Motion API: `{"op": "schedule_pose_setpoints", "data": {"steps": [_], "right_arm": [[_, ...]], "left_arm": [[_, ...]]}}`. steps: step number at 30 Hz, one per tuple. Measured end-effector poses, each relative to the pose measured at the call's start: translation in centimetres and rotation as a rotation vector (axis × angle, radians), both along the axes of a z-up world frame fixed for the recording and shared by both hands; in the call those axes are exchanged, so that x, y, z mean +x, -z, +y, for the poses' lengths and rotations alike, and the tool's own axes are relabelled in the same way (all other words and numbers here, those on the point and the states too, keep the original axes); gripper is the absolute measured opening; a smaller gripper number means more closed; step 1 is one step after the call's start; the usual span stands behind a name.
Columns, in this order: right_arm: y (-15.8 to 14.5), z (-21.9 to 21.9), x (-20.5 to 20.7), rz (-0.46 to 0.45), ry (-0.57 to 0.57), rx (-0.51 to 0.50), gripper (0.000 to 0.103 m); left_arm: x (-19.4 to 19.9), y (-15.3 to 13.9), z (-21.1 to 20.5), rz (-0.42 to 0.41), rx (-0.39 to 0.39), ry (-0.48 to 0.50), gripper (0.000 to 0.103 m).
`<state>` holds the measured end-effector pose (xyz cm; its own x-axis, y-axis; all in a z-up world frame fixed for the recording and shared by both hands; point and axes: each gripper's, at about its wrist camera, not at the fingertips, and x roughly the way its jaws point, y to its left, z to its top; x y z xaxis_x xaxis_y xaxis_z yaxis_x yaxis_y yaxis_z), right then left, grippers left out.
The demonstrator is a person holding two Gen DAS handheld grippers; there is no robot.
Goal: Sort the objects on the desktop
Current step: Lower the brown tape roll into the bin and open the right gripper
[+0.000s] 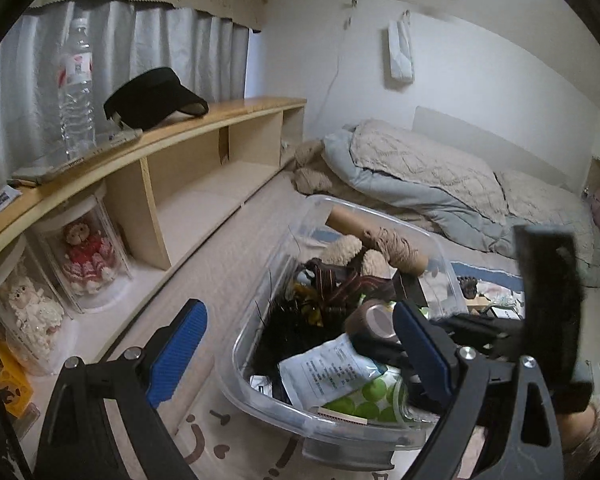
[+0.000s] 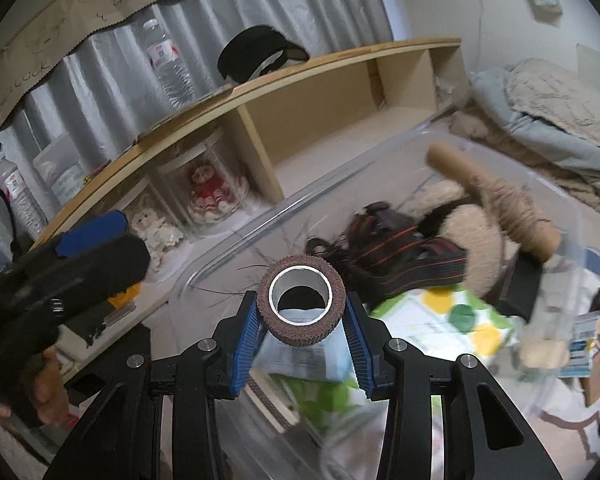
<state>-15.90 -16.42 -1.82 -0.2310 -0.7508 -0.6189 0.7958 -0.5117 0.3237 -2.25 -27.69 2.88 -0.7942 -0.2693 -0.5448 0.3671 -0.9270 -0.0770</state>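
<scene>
My right gripper (image 2: 302, 322) is shut on a brown tape roll (image 2: 300, 300), held over the clear plastic bin (image 2: 236, 240). In the left wrist view that roll (image 1: 374, 318) hangs just above the bin's contents. The bin (image 1: 260, 384) holds a twine spool (image 1: 392, 246), a plush bear (image 1: 342, 250), striped straps (image 1: 336, 280), a white packet (image 1: 332, 368) and a green-dotted packet (image 1: 364, 396). My left gripper (image 1: 300, 344) is open and holds nothing; its jaws stand wide around the bin's near left corner. It also shows at the left of the right wrist view, where one blue pad (image 2: 96, 232) can be seen.
A wooden shelf (image 1: 204, 124) on the left carries a water bottle (image 1: 76, 88) and a black visor (image 1: 152, 98); dolls in clear cases (image 1: 84, 256) stand under it. A bed with a rumpled quilt (image 1: 420, 168) lies behind the bin. More small items (image 1: 488, 300) lie right of the bin.
</scene>
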Motion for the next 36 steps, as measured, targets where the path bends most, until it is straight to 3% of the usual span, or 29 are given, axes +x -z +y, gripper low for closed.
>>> {"op": "schedule_pose_setpoints", "data": {"steps": [8, 15, 20, 21, 22, 24, 36], "right_arm": [[1.1, -3.0, 0.5, -0.048, -0.044, -0.007, 0.042], [2.6, -4.2, -0.2, -0.191, -0.045, -0.043, 0.042], [2.6, -4.5, 0.0, -0.233, -0.055, -0.069, 0.043], [2.7, -4.6, -0.1, -0.241, -0.054, -0.065, 0.048], [2.8, -4.5, 0.0, -0.238, -0.043, -0.054, 0.069], [2.8, -4.3, 0.0, -0.218, -0.007, -0.044, 0.093], [1.5, -2.9, -0.2, -0.155, 0.021, -0.074, 0.093]], "left_arm": [[0.4, -0.1, 0.3, 0.007, -0.061, -0.007, 0.095], [0.8, 0.1, -0.3, -0.001, -0.095, -0.036, 0.095], [1.1, 0.1, -1.3, 0.003, -0.07, -0.065, 0.095], [1.1, 0.1, -1.5, 0.005, -0.059, -0.069, 0.095], [1.2, 0.1, -1.7, 0.006, -0.048, -0.074, 0.095], [1.3, 0.0, -1.9, 0.011, -0.033, -0.078, 0.095], [1.8, -0.4, -2.4, 0.039, 0.019, -0.099, 0.095]]}}
